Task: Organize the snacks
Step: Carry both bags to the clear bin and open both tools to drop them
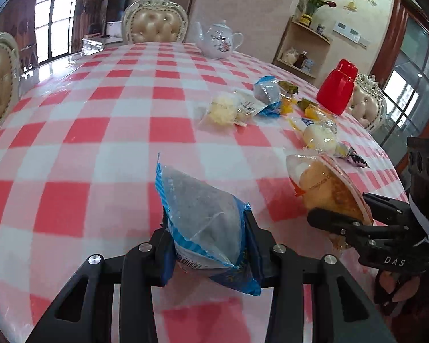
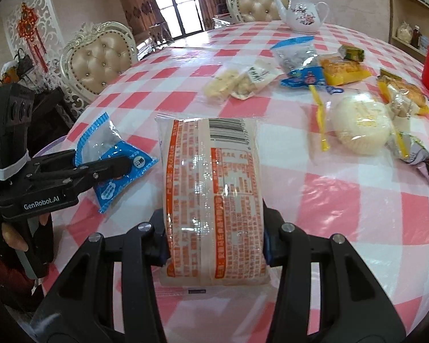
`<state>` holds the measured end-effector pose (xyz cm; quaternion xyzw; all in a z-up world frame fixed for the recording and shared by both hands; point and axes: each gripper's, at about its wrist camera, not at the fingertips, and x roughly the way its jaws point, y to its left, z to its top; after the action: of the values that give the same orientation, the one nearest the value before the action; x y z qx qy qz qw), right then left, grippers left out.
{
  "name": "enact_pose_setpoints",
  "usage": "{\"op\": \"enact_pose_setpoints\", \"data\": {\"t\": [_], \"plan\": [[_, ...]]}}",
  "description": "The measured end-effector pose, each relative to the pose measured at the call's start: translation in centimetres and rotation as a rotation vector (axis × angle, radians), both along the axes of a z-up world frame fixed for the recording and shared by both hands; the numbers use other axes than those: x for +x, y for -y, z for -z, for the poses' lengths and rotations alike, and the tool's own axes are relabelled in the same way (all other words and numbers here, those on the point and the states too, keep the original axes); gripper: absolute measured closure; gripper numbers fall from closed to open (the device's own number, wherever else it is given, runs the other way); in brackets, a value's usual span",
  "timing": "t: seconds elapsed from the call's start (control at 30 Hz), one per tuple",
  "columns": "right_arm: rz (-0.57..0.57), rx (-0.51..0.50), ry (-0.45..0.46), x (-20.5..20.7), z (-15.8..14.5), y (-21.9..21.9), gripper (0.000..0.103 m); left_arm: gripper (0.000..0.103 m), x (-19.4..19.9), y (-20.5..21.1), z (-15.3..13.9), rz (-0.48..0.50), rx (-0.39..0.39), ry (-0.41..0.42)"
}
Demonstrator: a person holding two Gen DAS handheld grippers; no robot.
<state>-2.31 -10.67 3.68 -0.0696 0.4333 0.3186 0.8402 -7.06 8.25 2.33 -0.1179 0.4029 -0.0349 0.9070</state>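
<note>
My left gripper point(image 1: 207, 237) is shut on a blue-edged clear snack packet point(image 1: 203, 214) and holds it just above the checked tablecloth point(image 1: 100, 148); it also shows in the right wrist view point(image 2: 111, 168) with the packet point(image 2: 111, 148). My right gripper point(image 2: 214, 237) is shut on an orange-printed bread packet point(image 2: 211, 188); it shows in the left wrist view point(image 1: 343, 217) gripping that packet point(image 1: 326, 183). Loose snacks lie further back: a round white bun point(image 2: 360, 123), pale cookie packets point(image 2: 237, 81), another blue packet point(image 2: 297, 54), yellow cake packets point(image 2: 343, 71).
A white teapot point(image 1: 218, 40) stands at the far side. A red lidded jug point(image 1: 337, 87) stands at the right edge. Padded chairs point(image 2: 97, 57) surround the table. A shelf point(image 1: 303, 48) stands by the wall.
</note>
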Motion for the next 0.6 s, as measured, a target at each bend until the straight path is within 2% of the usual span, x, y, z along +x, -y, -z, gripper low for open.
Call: {"op": "enact_pose_setpoints", "data": {"t": [0.6], "plan": [[-0.124,0.063,-0.049,-3.7,0.5,-6.7,0.052,0.061,-6.7,-5.9,-1.9,-0.141,-0.006,0.043]]}}
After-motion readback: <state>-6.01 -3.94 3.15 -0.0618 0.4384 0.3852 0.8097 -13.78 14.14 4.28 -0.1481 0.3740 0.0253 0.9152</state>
